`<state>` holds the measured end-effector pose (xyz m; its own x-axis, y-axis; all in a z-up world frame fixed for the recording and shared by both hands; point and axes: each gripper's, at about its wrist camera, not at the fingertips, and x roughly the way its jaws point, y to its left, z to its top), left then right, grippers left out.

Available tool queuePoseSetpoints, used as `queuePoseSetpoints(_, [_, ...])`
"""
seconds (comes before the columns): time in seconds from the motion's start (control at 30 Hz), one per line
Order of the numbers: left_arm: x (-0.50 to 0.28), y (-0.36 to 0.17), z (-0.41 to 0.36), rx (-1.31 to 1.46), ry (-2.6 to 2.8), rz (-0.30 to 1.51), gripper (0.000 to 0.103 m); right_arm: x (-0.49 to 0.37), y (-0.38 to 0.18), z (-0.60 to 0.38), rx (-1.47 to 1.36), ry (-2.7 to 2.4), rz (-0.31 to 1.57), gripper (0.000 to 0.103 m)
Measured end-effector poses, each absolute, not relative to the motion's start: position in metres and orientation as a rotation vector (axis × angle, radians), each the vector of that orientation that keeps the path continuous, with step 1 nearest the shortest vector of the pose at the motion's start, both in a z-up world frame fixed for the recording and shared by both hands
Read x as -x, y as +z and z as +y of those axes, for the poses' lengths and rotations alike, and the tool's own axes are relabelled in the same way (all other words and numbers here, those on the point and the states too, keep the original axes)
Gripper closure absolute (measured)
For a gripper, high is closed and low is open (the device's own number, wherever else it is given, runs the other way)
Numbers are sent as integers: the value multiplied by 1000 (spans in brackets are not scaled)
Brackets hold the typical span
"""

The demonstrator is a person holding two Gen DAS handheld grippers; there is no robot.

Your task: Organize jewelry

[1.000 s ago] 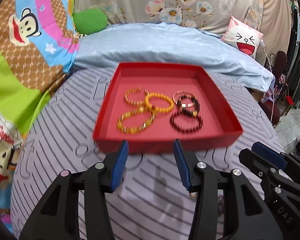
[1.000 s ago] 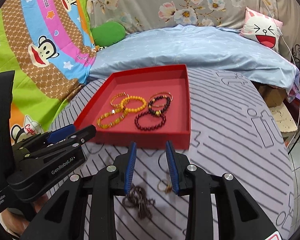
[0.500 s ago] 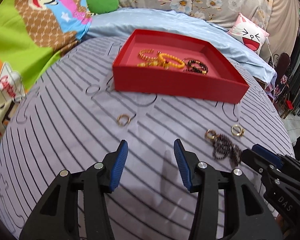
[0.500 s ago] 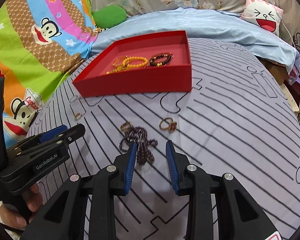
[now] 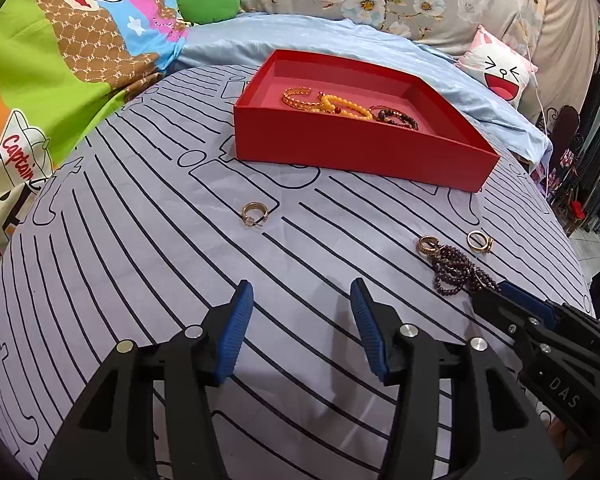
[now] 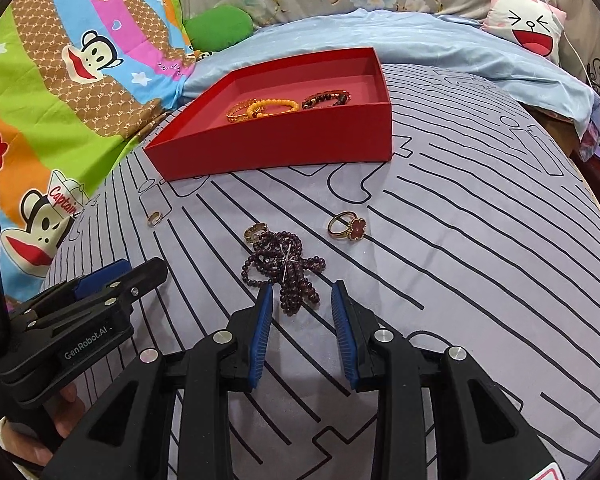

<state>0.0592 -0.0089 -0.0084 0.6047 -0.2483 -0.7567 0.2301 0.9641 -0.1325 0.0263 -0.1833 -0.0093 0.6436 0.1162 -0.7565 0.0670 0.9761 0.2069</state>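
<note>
Both grippers have dropped back from the red tray (image 5: 340,152), which now sits farther off on the striped bed sheet (image 5: 140,264). Left gripper (image 5: 302,320): its fingers are opening over bare sheet, nothing between them, with a gold ring (image 5: 253,213) well beyond. Right gripper (image 6: 302,320): fingers part-open, straddling the near end of the dark bead necklace (image 6: 286,268) without pinching it. Two more rings (image 6: 346,227) lie just beyond the necklace. Bracelets (image 6: 266,109) rest inside the tray.
</note>
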Motion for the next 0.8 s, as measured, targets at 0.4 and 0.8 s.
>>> queuePoseSetpoints(0.4, [-58, -9, -12, 15, -282, 883, 52, -24, -7, -188, -241, 10, 865, 94])
queuePoseSetpoints(0.8, [-54, -9, -11, 17, -283, 888, 51, -2, 17, -214, -334, 3, 796, 96])
